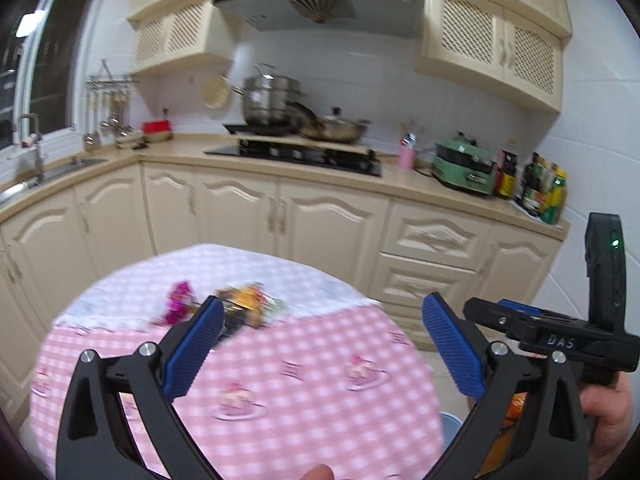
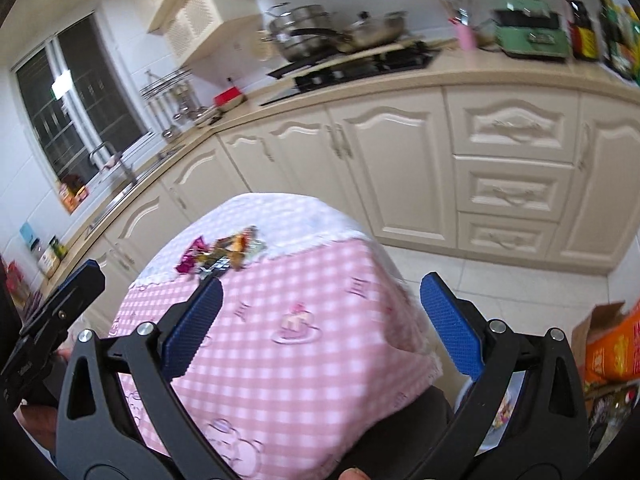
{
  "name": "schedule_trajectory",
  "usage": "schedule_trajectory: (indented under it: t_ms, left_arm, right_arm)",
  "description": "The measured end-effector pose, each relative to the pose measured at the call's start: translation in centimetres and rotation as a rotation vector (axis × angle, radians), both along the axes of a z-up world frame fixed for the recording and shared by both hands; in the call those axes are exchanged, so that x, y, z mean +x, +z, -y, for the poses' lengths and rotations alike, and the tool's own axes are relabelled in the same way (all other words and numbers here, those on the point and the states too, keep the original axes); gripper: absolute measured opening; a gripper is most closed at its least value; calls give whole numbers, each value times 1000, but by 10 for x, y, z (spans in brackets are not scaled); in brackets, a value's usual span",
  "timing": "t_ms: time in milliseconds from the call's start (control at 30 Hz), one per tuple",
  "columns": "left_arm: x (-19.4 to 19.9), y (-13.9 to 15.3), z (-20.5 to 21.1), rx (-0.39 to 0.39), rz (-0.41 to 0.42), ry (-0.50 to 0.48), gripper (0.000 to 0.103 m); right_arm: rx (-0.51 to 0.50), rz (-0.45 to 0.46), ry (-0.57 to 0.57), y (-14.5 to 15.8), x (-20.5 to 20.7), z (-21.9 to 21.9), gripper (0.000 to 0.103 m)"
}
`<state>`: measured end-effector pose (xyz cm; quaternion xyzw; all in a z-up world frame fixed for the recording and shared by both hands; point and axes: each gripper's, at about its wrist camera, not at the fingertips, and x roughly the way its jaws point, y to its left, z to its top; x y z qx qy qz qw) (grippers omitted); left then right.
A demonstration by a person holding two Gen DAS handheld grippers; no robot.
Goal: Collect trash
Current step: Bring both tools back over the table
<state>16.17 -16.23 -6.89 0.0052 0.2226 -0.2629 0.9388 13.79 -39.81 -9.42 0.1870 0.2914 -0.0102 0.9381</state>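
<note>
A small pile of snack wrappers (image 1: pixel 236 306) lies at the far side of a table with a pink checked cloth (image 1: pixel 280 360): a purple wrapper (image 1: pixel 179 302) on the left, orange and dark ones beside it. The pile also shows in the right wrist view (image 2: pixel 222 254). My left gripper (image 1: pixel 320 344) is open and empty, held above the table short of the pile. My right gripper (image 2: pixel 320 320) is open and empty, above the table's near right part. The right gripper also shows at the right edge of the left wrist view (image 1: pixel 552 332).
Cream kitchen cabinets (image 1: pixel 332 220) and a counter with a stove, pots (image 1: pixel 276 104), a green appliance (image 1: pixel 464 168) and bottles stand behind the table. A sink (image 1: pixel 40 176) is at the left. An orange carton (image 2: pixel 612 344) and a light bin (image 1: pixel 452 428) sit on the floor at the right.
</note>
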Motion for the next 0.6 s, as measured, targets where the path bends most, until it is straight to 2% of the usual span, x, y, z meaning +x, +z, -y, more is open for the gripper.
schedule_trajectory:
  t_ms: [367,600]
  left_arm:
    - [28,12,-82,32,98,192,98]
    - [73,-8,-121,50,64,293,98]
  right_arm:
    - [-88,41,144,21,57,-88,97]
    - [-120,-32,175,-14,113,-119,97]
